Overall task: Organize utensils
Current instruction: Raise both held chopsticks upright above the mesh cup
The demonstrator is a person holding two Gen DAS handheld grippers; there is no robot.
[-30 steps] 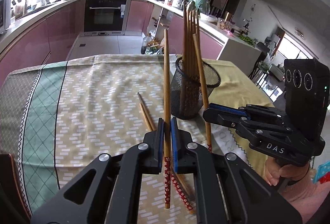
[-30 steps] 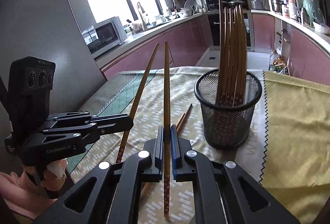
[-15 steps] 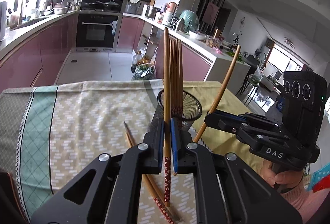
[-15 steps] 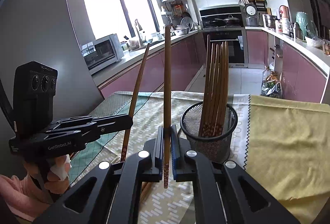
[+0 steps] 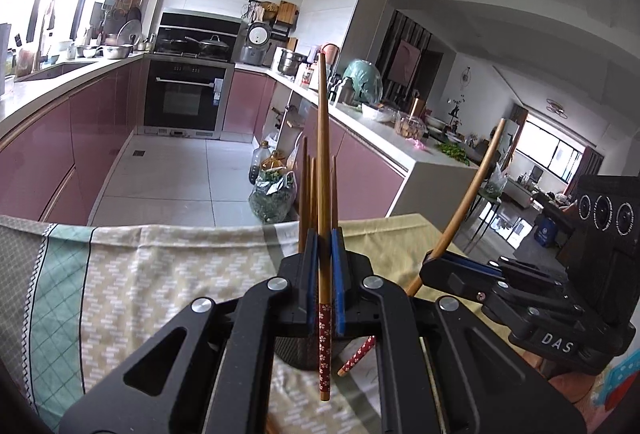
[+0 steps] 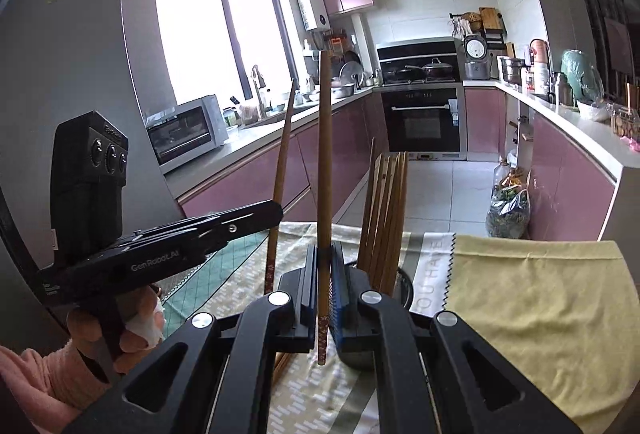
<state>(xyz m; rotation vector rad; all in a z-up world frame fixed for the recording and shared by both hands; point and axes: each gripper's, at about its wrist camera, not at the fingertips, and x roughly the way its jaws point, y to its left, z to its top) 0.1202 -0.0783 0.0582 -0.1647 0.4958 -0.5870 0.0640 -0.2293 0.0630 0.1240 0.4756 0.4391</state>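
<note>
- Holding one wooden chopstick each, both grippers have risen clear of the tabletop (image 5: 168, 274) over the last second; earlier the sticks' patterned ends hung close to the cloth, and now they hang in the air.
- The left gripper (image 5: 323, 274) has its fingers pinched narrow on a chopstick (image 5: 322, 174) that stands nearly upright, its red flowered end below the fingers.
- The right gripper (image 6: 325, 288) likewise has its fingers clamped on a second chopstick (image 6: 324, 154), upright in its own view and leaning when seen from the left wrist camera.
- The mesh holder (image 6: 404, 284) has slid low in both views, largely behind the fingers, so each gripper now looks to be above and just short of it. That reads as the lift before dropping the sticks in.
- Contents: a bundle of matching chopsticks (image 6: 386, 218) stands in the holder, tips up, leaning together. Its count is hard to tell since they overlap.
- At least one more chopstick appears to lie on the cloth under the right gripper, though it is mostly hidden.
- The yellow cloth (image 6: 540, 294) beside the holder carries nothing visible.
</note>
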